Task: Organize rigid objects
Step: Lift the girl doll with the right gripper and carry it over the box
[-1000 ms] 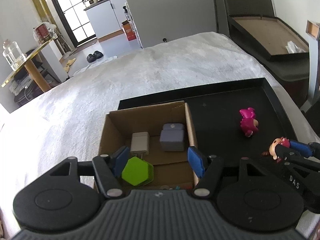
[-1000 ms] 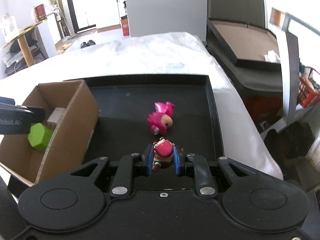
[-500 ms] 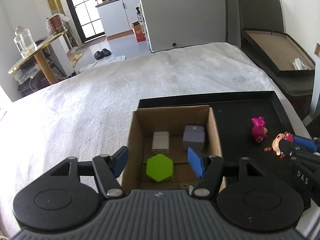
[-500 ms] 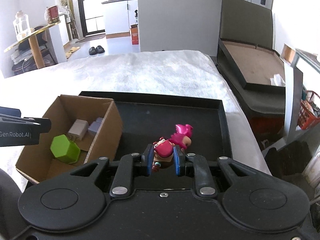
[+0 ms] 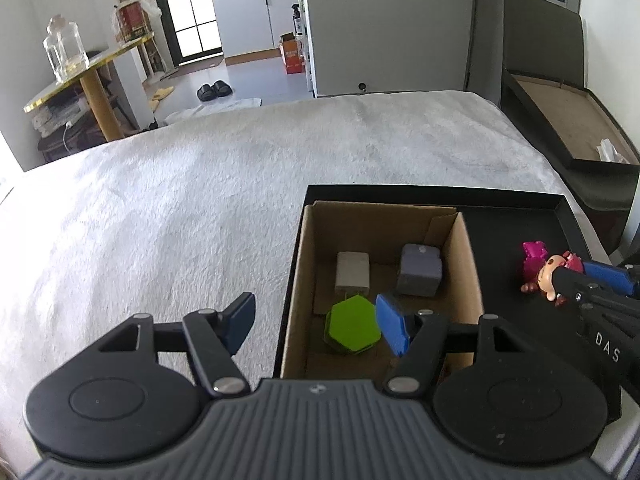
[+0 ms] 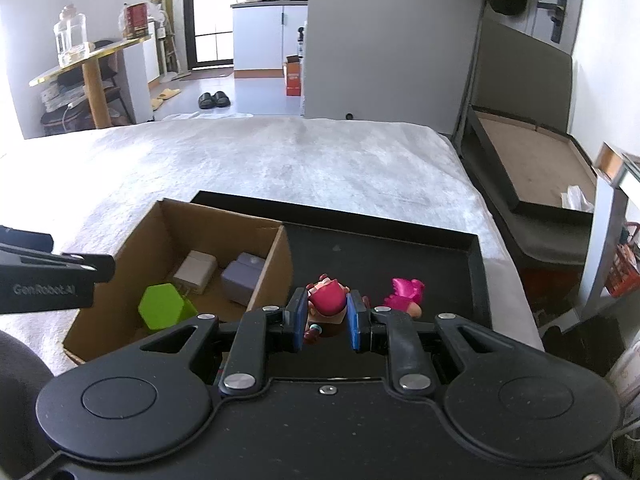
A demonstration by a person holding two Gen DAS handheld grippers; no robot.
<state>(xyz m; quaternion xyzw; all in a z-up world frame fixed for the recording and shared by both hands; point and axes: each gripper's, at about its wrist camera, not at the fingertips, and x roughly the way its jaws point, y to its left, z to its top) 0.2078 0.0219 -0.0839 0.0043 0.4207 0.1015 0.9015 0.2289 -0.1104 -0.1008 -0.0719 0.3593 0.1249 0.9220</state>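
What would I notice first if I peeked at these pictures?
Probably the bright green hexagon block lying in the cardboard box, near a white charger and a grey cube. Next, the little doll with the pink hat pinched in the right claw, above the black tray where a pink toy lies.

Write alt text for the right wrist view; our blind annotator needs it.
The right gripper holds a small doll over a black tray on a white bedspread. A pink figure lies beside it; the cardboard box to the left holds a green hexagon and two small blocks.
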